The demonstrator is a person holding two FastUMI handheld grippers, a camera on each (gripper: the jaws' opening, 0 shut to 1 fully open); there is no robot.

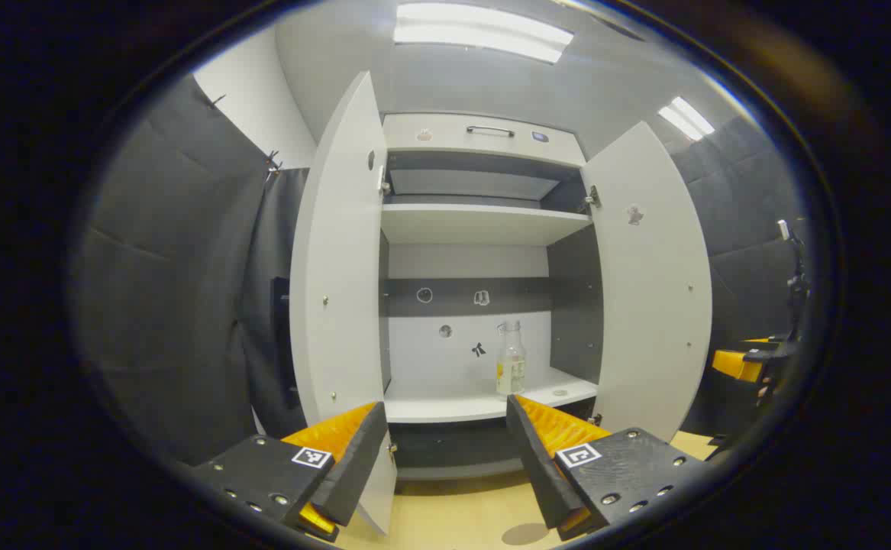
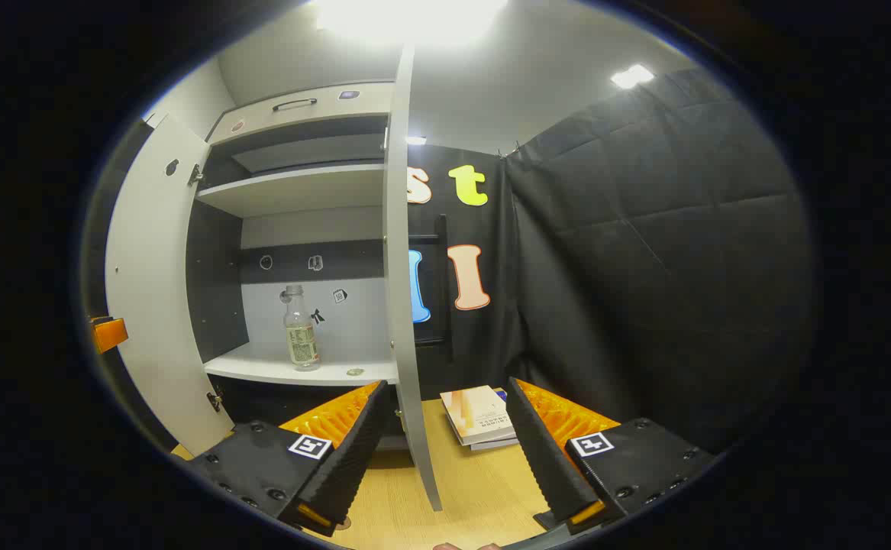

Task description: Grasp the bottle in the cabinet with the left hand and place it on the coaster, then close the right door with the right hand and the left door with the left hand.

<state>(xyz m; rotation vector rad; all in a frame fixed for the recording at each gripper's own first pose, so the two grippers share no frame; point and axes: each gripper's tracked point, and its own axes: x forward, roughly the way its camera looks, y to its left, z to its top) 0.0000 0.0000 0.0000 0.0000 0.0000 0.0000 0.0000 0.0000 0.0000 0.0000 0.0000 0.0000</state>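
A clear bottle (image 1: 511, 359) with a pale label stands upright on the lower shelf (image 1: 445, 409) of the white cabinet, right of the shelf's middle. Both doors hang open: the left door (image 1: 338, 290) and the right door (image 1: 655, 298). My left gripper (image 1: 445, 458) is open, in front of the shelf and well short of the bottle. A round brownish disc (image 1: 525, 533), apparently the coaster, lies on the wooden table below. In the right gripper view the bottle (image 2: 300, 328) stands behind the right door (image 2: 403, 305), seen edge-on. My right gripper (image 2: 445, 458) is open and holds nothing.
A small stack of books (image 2: 483, 416) lies on the wooden table (image 2: 476, 489) right of the cabinet. A small round object (image 1: 560, 393) sits on the shelf near the bottle. An empty upper shelf (image 1: 483, 223) spans the cabinet. Black padded walls (image 2: 644, 267) enclose the booth.
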